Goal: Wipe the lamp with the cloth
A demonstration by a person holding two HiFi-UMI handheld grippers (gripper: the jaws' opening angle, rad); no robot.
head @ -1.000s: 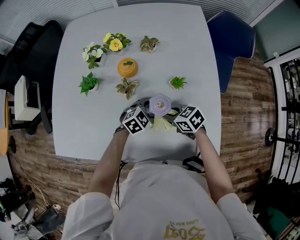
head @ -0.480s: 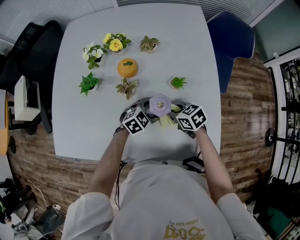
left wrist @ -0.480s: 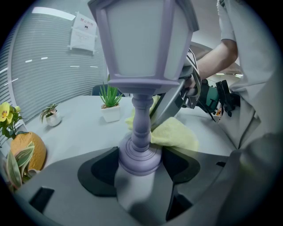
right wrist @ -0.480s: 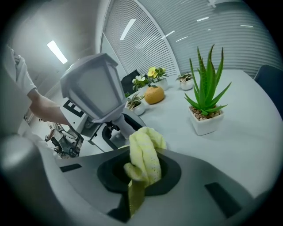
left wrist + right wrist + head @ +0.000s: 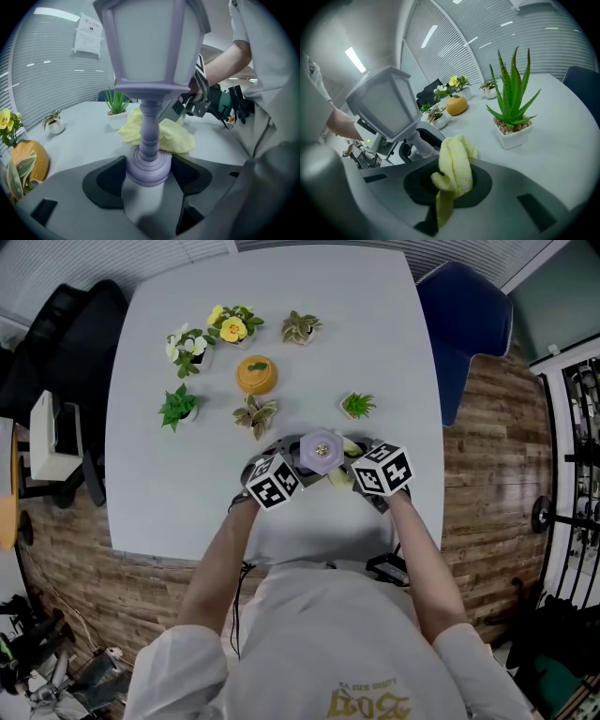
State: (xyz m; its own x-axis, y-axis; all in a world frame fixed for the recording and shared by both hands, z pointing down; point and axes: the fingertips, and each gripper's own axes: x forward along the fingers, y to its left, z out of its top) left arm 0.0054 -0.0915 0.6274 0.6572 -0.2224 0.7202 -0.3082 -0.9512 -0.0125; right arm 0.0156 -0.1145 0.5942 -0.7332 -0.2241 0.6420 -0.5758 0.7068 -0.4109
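Lamp [image 5: 321, 451]: lantern type, lilac frame with frosted white panes, a slim turned stem and a round ribbed foot. It stands upright on the pale grey table [image 5: 187, 493] near the front edge, directly between the two grippers. The left gripper [image 5: 147, 176] has its jaws closed against the foot from both sides, with the dark pads touching it. The right gripper [image 5: 450, 183] pinches a bunched pale yellow cloth [image 5: 457, 164]; one tail hangs out below the jaws and the top fold stands just beside the lamp stem. No view confirms contact between cloth and stem. The head view shows only the lamp's cap from above, with a small metallic knob at centre, and hides stem and foot; the cloth appears there as yellow slivers beside the right marker cube. The left gripper view alone shows the grip on the foot, and behind the stem the cloth spread low at table level, with the other gripper and a forearm beyond. The right gripper view alone shows the pinch on the cloth, and also an aloe in a white pot [image 5: 512, 108] close on the right. An orange pumpkin-shaped ornament [image 5: 255, 375] and several small potted plants [image 5: 231, 326] sit further back, well apart from the lamp.
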